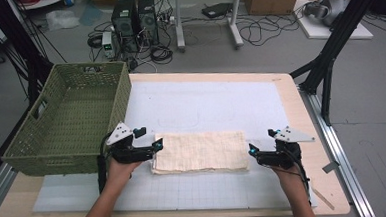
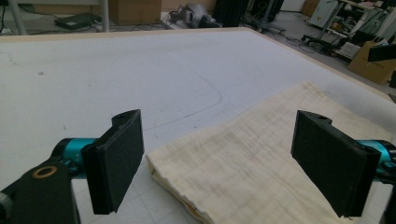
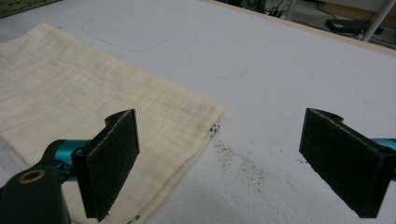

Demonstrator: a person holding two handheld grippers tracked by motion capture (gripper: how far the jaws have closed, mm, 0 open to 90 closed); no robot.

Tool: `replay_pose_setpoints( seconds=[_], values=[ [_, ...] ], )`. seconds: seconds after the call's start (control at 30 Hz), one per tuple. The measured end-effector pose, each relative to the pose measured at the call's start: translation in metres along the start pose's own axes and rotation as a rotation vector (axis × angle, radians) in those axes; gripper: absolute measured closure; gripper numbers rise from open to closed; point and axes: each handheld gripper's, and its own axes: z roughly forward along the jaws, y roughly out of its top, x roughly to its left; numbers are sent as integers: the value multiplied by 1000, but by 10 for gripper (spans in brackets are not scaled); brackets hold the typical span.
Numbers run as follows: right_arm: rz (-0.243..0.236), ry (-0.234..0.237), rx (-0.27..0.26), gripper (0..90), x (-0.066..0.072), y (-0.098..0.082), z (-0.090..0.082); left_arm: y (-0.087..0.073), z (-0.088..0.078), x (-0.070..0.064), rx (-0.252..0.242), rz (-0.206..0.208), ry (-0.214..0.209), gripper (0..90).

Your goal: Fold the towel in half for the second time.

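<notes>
A folded cream cloth (image 1: 200, 152) lies flat on the white mat near the table's front. At the cloth's left end my left gripper (image 1: 157, 146) stands open, and in the left gripper view the cloth's corner (image 2: 196, 172) lies between the wide jaws (image 2: 224, 163) without touching the pads. My right gripper (image 1: 253, 150) is open at the cloth's right end. Its own view has the cloth's edge (image 3: 140, 126) under the left pad (image 3: 112, 158), while the right pad (image 3: 345, 158) hangs over bare mat. Neither gripper holds anything.
A green woven basket (image 1: 71, 120) stands at the table's left, close behind the left hand. The white gridded mat (image 1: 205, 103) covers most of the wooden tabletop. Dark specks dot the mat (image 3: 243, 168) beside the cloth's right edge. Black frame legs (image 1: 329, 66) rise at the right.
</notes>
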Motion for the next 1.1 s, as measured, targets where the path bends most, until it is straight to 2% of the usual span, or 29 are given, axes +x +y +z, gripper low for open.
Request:
replay_pose_setpoints(
  seconds=[0.17, 0.37, 0.53, 0.67, 0.87, 0.93, 0.97, 1.07, 1.1],
  values=[
    [-26, -1, 6, 114, 2, 0, 0, -2, 1, 1, 12, -10, 1, 176],
    [-20, 7, 11, 114, 2, -1, 2, -3, 4, 4, 48, -31, -1, 176],
    [0, 14, 0, 114, 1, -1, 0, -1, 7, 6, 56, -40, 13, 185],
    [-8, 20, 14, 114, 1, -2, 2, 1, 12, 9, 81, -42, 22, 214],
    [-11, 24, 18, 114, 3, -1, 4, 5, 28, 14, 112, -5, 77, 266],
    [-14, 23, 18, 114, 4, -1, 4, 4, 36, 15, 166, 10, 80, 298],
    [-10, 25, 19, 114, 4, -1, 4, 4, 41, 16, 186, 9, 95, 317],
    [-9, 27, 21, 114, 4, -1, 5, 6, 48, 20, 202, -3, 132, 339],
    [-8, 26, 22, 114, 4, -1, 5, 6, 49, 22, 204, -8, 130, 344]
  ],
)
